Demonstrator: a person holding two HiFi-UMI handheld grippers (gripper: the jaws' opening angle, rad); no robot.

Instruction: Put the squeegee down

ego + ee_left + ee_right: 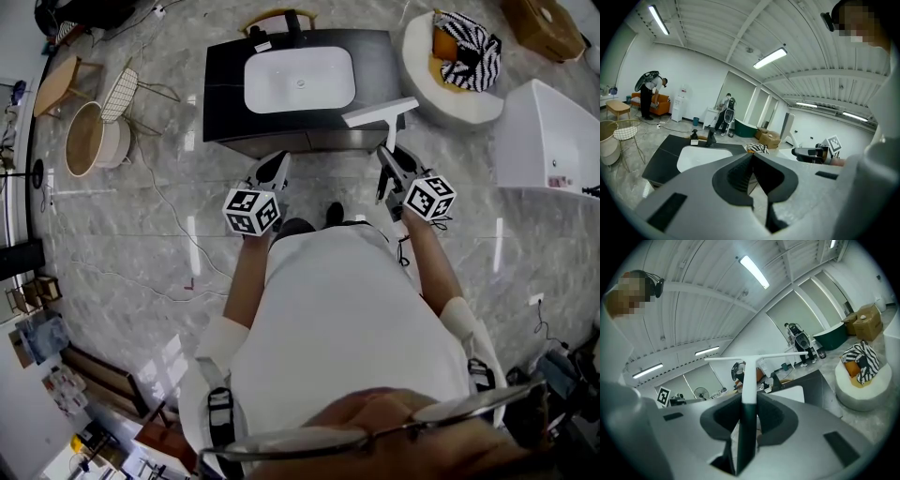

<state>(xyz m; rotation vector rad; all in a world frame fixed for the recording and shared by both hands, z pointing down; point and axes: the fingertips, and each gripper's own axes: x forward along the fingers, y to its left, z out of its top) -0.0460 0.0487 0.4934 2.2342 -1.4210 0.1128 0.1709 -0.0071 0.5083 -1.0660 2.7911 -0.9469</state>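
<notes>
While my right gripper (750, 399) clamps the squeegee (748, 371) handle near the vanity (225, 84), my left gripper (752, 155) is pinched together, empty.

The squeegee (749, 376) handle sinks low between the right tongs (749, 401), its end unseen. The left tongs (752, 154) hide the counter's (663, 151) near edge and part of the basin (696, 157). The box (544, 26) is cut by the head view's top edge. Far-off figures (726, 115) beyond the counter are too small to make out.
</notes>
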